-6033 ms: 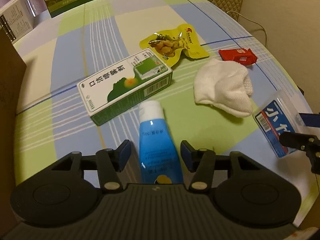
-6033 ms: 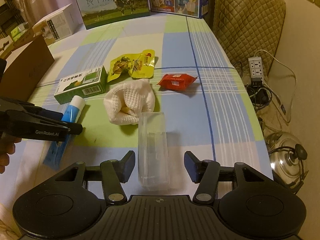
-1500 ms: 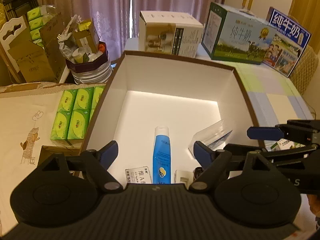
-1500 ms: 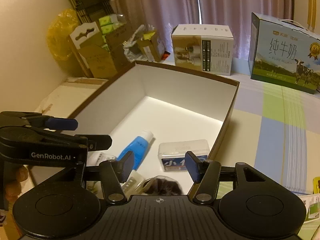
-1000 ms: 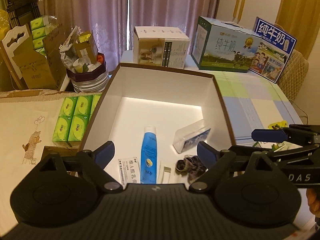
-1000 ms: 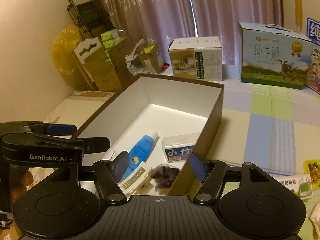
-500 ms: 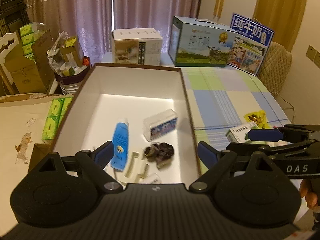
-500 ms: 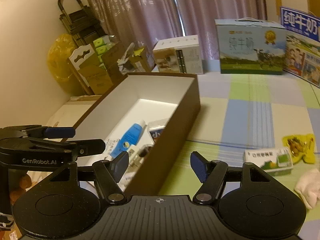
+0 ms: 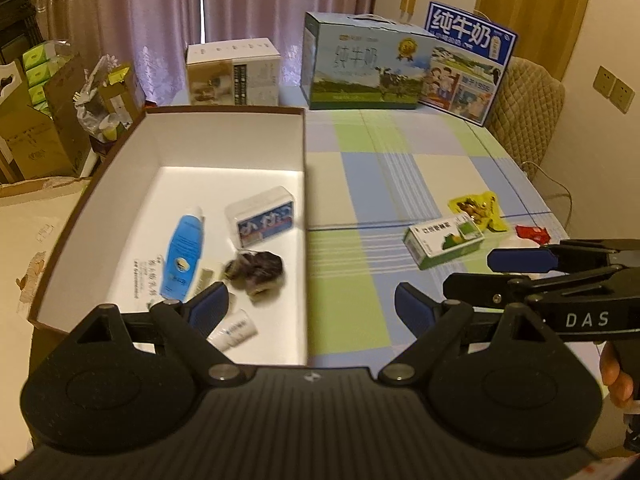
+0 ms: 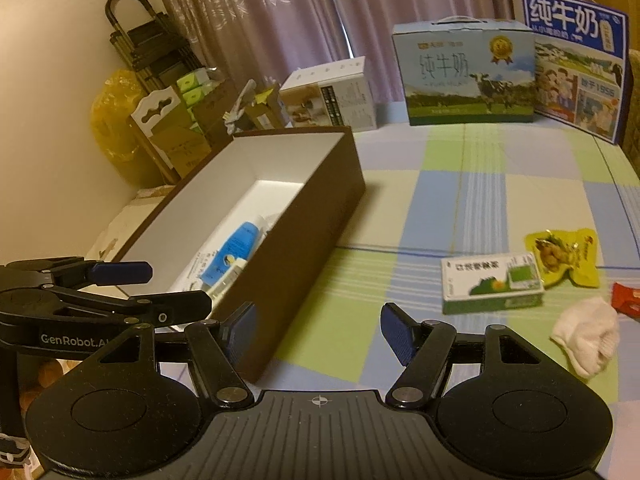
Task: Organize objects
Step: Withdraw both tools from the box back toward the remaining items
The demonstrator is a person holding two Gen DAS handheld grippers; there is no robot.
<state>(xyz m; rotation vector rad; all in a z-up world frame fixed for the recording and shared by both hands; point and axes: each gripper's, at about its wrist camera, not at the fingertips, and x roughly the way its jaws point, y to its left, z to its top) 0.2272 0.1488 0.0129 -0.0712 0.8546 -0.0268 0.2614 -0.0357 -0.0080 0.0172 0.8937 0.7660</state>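
A brown cardboard box (image 9: 96,178) with a white inside stands at the table's left. In it lie a blue tube (image 9: 182,252), a clear case with a blue label (image 9: 262,222), a dark crumpled item (image 9: 258,268) and small white packets. On the checked cloth to the right lie a green-and-white carton (image 10: 492,282), a yellow snack pouch (image 10: 564,256), a red packet (image 10: 626,298) and a white sock (image 10: 588,332). My left gripper (image 9: 312,308) is open and empty over the box's right wall. My right gripper (image 10: 320,334) is open and empty beside the box (image 10: 320,216).
Two milk cartons (image 9: 368,62) and a white box (image 9: 234,72) stand along the table's far edge. A quilted chair back (image 9: 528,116) is at the far right. Cardboard boxes and tissue packs (image 10: 176,120) crowd the floor at the left.
Both grippers have swung right, away from the box's inside toward the checked cloth. The tube and the clear case stay in the box. The carton, pouch and sock have come into view.
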